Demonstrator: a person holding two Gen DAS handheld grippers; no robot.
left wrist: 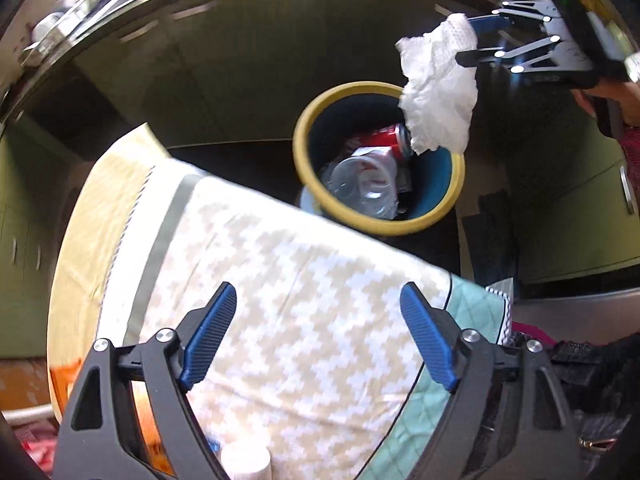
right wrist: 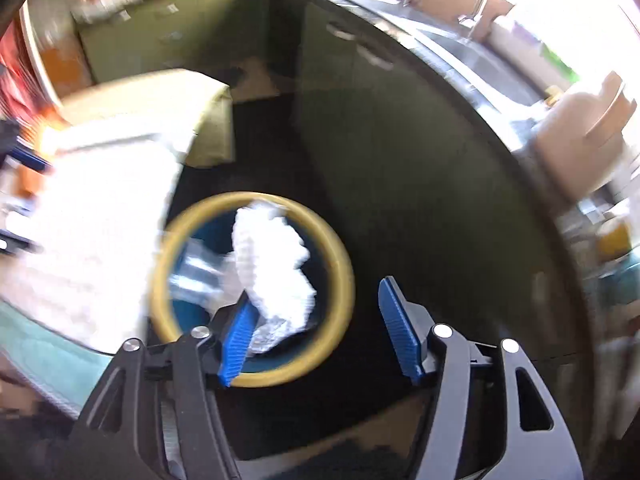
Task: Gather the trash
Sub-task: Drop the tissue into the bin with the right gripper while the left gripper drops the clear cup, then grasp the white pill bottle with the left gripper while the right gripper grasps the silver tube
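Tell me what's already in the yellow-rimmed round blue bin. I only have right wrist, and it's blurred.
Observer: The yellow-rimmed round blue bin holds a red drink can and a clear plastic cup.
Operator: Is the tissue in?
Observer: No. The crumpled white tissue hangs against one pad of the right gripper, above the rim.
Operator: Left gripper?
Observer: The left gripper is open and empty, over the beige-and-white zigzag cloth.
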